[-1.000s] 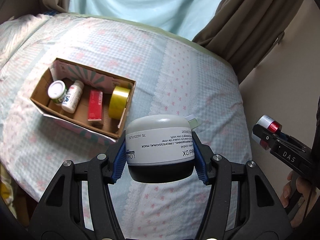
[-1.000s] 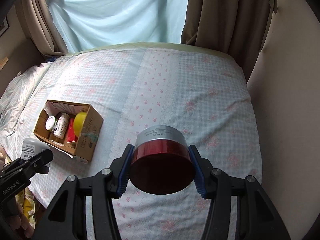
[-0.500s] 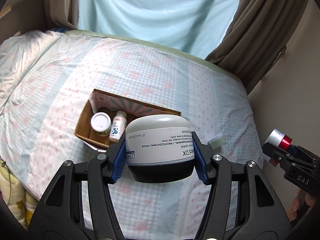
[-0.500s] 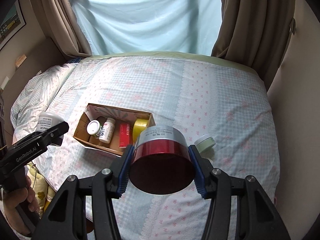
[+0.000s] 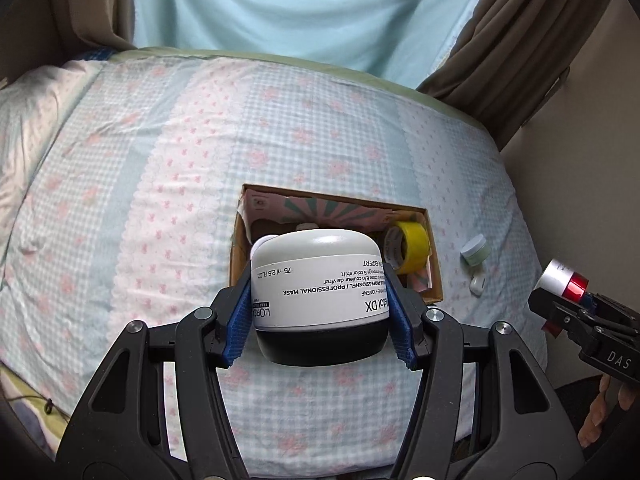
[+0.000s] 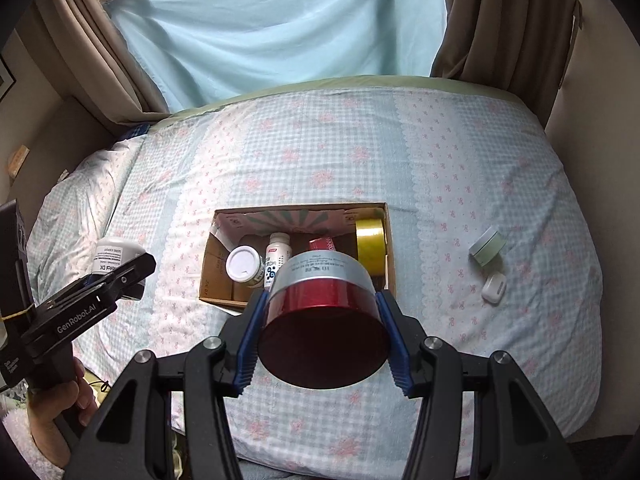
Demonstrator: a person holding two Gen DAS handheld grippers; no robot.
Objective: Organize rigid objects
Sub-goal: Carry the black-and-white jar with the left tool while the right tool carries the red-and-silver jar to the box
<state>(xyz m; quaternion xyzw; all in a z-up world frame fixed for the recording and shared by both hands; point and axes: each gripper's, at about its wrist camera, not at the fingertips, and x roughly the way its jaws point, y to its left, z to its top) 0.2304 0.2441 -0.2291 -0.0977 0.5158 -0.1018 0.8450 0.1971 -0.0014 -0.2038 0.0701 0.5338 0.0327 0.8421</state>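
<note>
Left gripper [image 5: 320, 314]: closed on white jar [image 5: 316, 276] – blue pads [image 5: 239, 320] pressed to both sides, label upside down, dark lid toward the camera. Pointed steeply down at the bed [image 5: 160, 200].

Right gripper [image 6: 323, 330]: closed on red jar [image 6: 322, 312] – pads [image 6: 250, 340] clamped on both flanks, silver band on the far end, dark base toward the camera. Pointed steeply down, same as the left.

Box [image 6: 390, 248]: open cardboard, resting on the bed, beyond both jars in each view.

Right view only: white-capped bottle [image 6: 244, 266], a second white bottle [image 6: 276, 260] and a red carton [image 6: 324, 245] in the box; left gripper seen from the side at frame left, white jar in its jaws, fingers of the left hand [image 6: 60, 408] wrapped on the handle.

Left view only: box contents mostly hidden behind the white jar; right gripper at the far right edge, red jar in its tip, a few fingers of the right hand [image 5: 608, 408] below it.

Both views: tape roll [image 5: 406, 246] – yellow, standing on edge against the right wall of the box; green jar [image 6: 488, 247] and small white case [image 6: 494, 286] loose on the bed, right of the box, near each other.

Jar positions: both held in the air above the bed, on the near side of the box, not touching box or bedding; white jar left of the red one.

Backdrop: pale blue sheet [image 6: 280, 28] between brown curtains [image 6: 500, 20].
</note>
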